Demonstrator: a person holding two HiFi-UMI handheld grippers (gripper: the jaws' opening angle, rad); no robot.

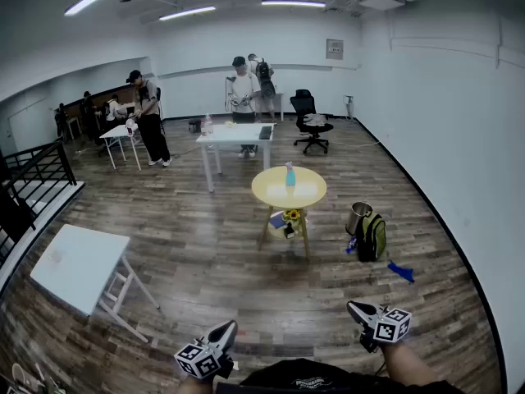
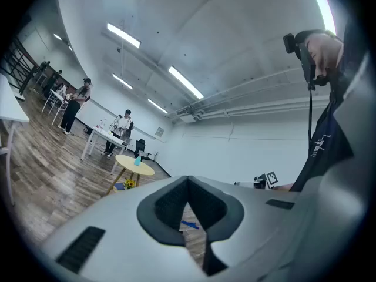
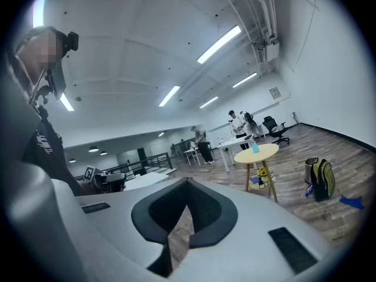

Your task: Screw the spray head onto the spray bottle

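A small blue spray bottle (image 1: 289, 175) stands upright on a round yellow table (image 1: 308, 194) in the middle of the room, several steps ahead of me. It is too small to make out its spray head. My left gripper (image 1: 225, 332) and right gripper (image 1: 358, 309) are low at the picture's bottom edge, far from the table, both shut and empty. In the left gripper view the closed jaws (image 2: 188, 182) point past the bottle (image 2: 137, 161) on the table (image 2: 130, 164). In the right gripper view the closed jaws (image 3: 187, 184) sit left of the bottle (image 3: 255, 147) and table (image 3: 264, 153).
A white folding table (image 1: 78, 265) stands at the near left and a railing (image 1: 37, 175) beyond it. A green backpack (image 1: 372, 236), a metal bin (image 1: 358, 217) and a blue item (image 1: 400, 271) lie right of the yellow table. Behind are a white desk (image 1: 238, 135), an office chair (image 1: 312, 126) and several people.
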